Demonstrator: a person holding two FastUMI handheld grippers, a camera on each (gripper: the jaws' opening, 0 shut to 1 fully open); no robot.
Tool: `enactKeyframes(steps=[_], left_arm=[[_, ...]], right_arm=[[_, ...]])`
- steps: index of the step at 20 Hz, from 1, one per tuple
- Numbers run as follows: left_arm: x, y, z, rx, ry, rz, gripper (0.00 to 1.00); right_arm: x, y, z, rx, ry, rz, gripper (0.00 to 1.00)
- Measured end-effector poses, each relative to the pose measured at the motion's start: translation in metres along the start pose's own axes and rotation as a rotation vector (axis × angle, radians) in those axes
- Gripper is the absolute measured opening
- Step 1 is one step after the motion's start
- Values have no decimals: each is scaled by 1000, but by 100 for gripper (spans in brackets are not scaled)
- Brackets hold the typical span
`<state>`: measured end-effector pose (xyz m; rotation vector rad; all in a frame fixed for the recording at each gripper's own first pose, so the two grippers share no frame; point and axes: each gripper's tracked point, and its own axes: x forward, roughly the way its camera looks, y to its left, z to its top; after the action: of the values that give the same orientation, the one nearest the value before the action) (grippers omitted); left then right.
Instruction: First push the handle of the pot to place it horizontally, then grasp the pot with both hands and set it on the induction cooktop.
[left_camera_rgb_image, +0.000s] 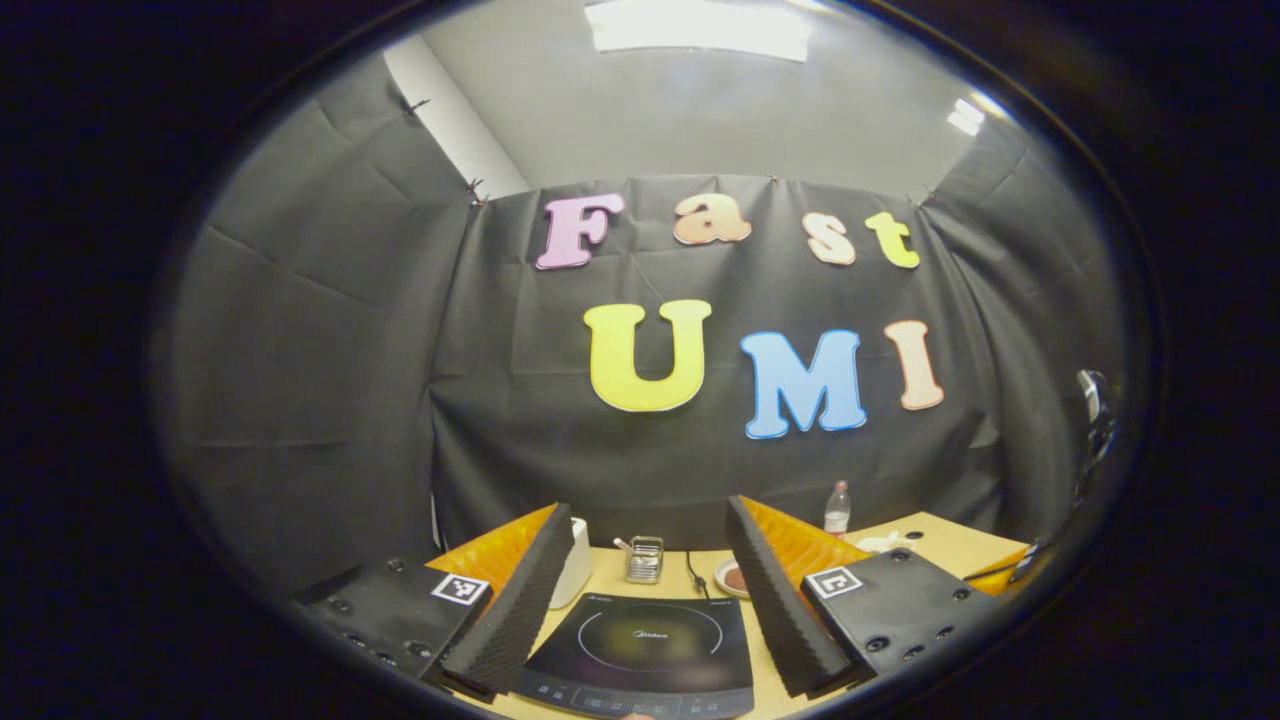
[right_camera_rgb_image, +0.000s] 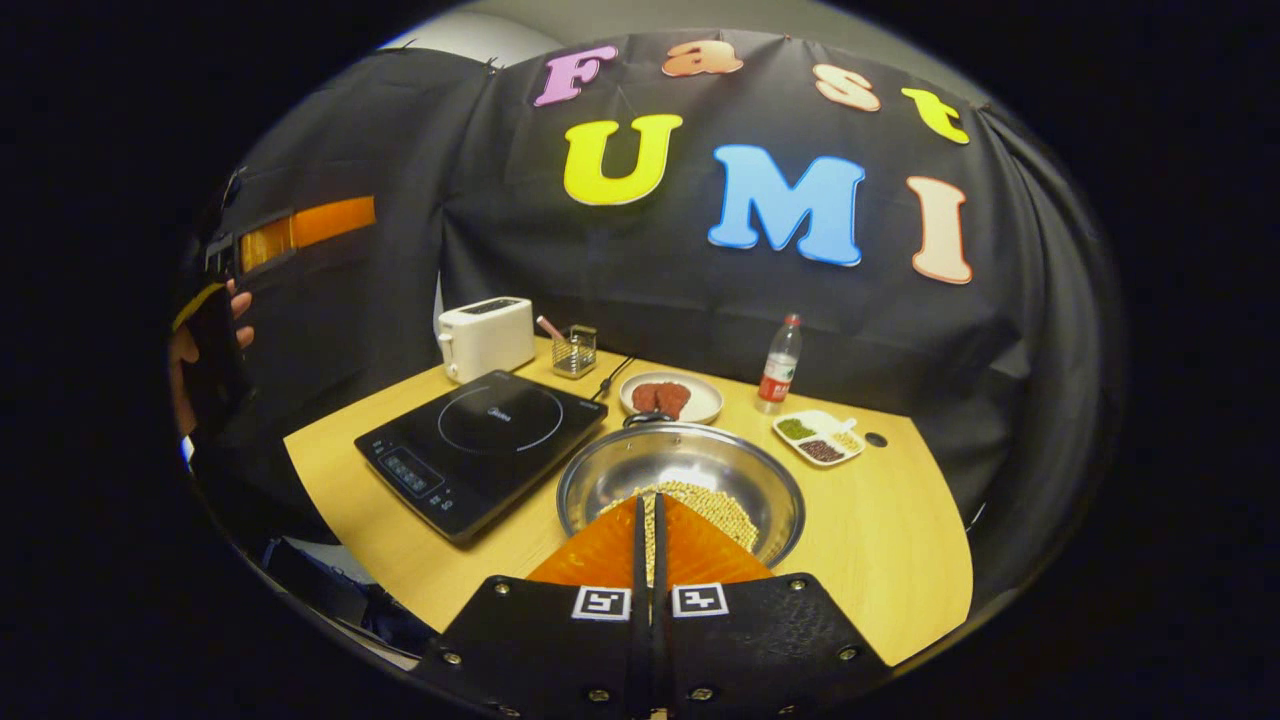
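In the right gripper view, the left gripper (right_camera_rgb_image: 262, 240) is seen at the far left, held up by a hand (right_camera_rgb_image: 205, 345) well off the left edge of the worktop (right_camera_rgb_image: 880, 560). In the left gripper view its fingers (left_camera_rgb_image: 520, 600) are spread wide apart with nothing between them, and the induction cooktop (left_camera_rgb_image: 645, 645) is framed in the gap below them.

On the worktop in the right gripper view, the induction cooktop (right_camera_rgb_image: 485, 445) is placed toward the left edge, its control strip facing the near-left corner. A white toaster (right_camera_rgb_image: 487, 338) is set behind it at the back-left corner, with a small wire basket (right_camera_rgb_image: 575, 352) just beside it along the back edge. The pot (right_camera_rgb_image: 680, 480) is found near the middle of the worktop, just right of the cooktop, with pale beans (right_camera_rgb_image: 705, 500) piled in its near half; its dark handle (right_camera_rgb_image: 648, 419) shows at the far rim. Behind it a plate (right_camera_rgb_image: 670, 397) of reddish food is set, then a bottle (right_camera_rgb_image: 780, 365) and a divided dish (right_camera_rgb_image: 820, 437) toward the back-right corner.

The right gripper (right_camera_rgb_image: 648, 515) is held over the pot's near rim, its fingers brought almost together with only a thin slit between them, nothing being held; the tips point down over the beans.
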<state>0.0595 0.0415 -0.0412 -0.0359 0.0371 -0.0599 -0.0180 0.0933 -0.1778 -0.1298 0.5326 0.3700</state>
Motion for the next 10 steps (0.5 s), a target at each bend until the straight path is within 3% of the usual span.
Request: enactKeyframes(steps=[2, 10], left_arm=[[8, -8, -3, 16, 14, 13, 100], [25, -46, -16, 36, 50, 33, 100]], right_arm=[[7, 1, -18, 9, 53, 53, 1], [24, -2, -90, 39, 303, 204, 1]])
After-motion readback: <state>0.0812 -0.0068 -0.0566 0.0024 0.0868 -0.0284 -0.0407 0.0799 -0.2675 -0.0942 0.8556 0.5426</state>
